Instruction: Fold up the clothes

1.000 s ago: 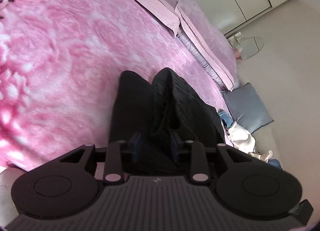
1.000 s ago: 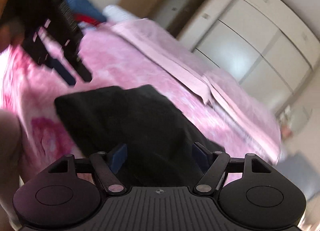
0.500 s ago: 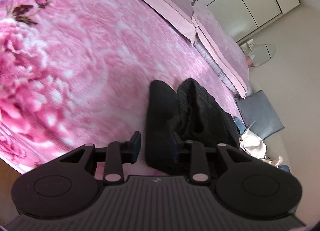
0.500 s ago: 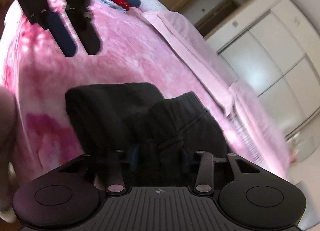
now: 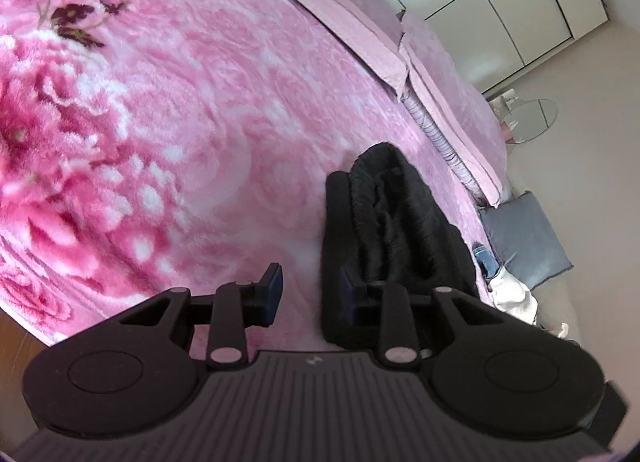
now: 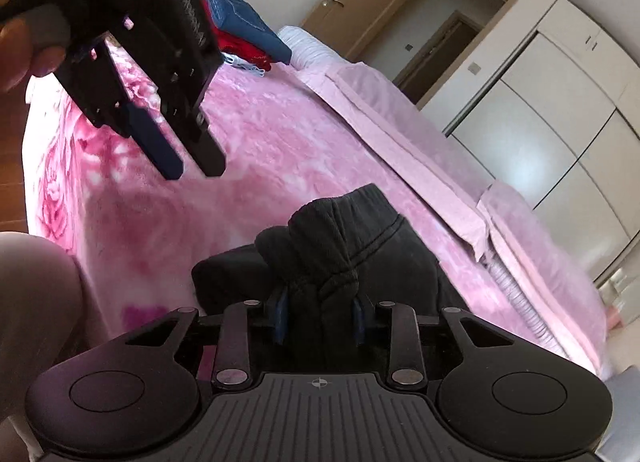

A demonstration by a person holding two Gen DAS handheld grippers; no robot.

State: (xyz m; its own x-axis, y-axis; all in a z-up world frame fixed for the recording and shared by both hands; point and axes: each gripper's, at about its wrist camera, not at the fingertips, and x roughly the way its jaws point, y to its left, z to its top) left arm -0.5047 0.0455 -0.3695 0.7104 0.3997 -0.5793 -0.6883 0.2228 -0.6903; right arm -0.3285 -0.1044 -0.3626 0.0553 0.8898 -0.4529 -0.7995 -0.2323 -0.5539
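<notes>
A pair of black trousers [image 5: 400, 222] lies folded on the pink flowered bedspread [image 5: 180, 102], near its right edge. In the right wrist view its elastic waistband [image 6: 340, 246] is bunched up, and my right gripper [image 6: 320, 314] is shut on that bunch. My left gripper [image 5: 310, 290] is open with only bedspread showing between its fingers; its right finger overlaps the trousers' left edge. From the right wrist view, the left gripper [image 6: 194, 170] hangs above the bed, up and to the left of the trousers, held by a hand [image 6: 24, 46].
A stack of blue and red folded clothes [image 6: 240, 34] sits at the bed's far end. Pink pillows [image 5: 452, 74] lie along the head. A grey cushion [image 5: 524, 238], white cloth [image 5: 512, 294] and a round mirror [image 5: 532, 118] are on the floor. Wardrobe doors [image 6: 560, 122] stand behind.
My right gripper went from wide open to shut on the trousers' waistband. My left gripper slid left off the trousers, which no longer sit between its fingers.
</notes>
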